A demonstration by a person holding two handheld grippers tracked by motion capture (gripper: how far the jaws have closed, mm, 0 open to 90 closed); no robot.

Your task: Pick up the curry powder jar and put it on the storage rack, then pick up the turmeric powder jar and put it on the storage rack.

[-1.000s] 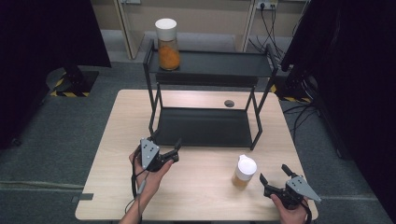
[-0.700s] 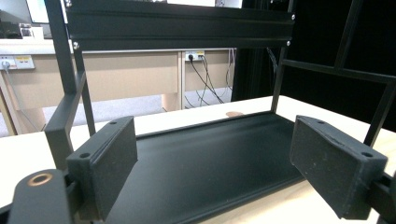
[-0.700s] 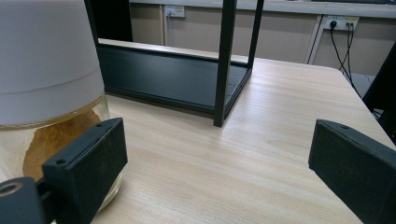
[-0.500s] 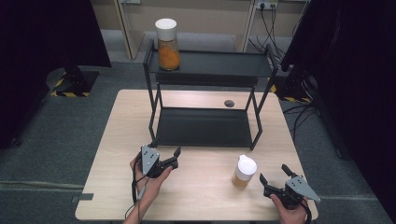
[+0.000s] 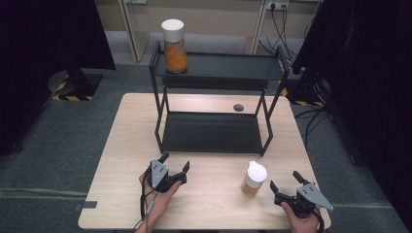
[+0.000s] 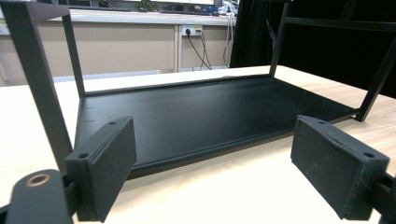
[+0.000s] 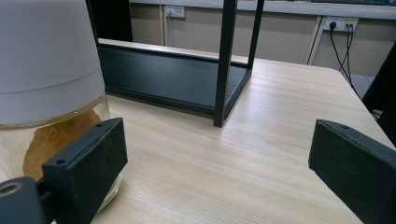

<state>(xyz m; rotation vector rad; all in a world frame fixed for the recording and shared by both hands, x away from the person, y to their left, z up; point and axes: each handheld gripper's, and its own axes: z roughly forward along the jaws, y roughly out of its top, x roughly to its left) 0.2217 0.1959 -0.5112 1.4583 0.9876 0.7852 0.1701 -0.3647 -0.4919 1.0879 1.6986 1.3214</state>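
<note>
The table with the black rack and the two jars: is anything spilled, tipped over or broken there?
Nothing stands out. The small jar stands upright on the table with its white lid on, and the tall jar stands upright on the rack's top shelf. No spill shows. Both grippers, left and right, are open.

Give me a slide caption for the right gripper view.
Open right gripper beside a white-lidded jar of brown powder on the wooden table, black shelf rack behind.
</note>
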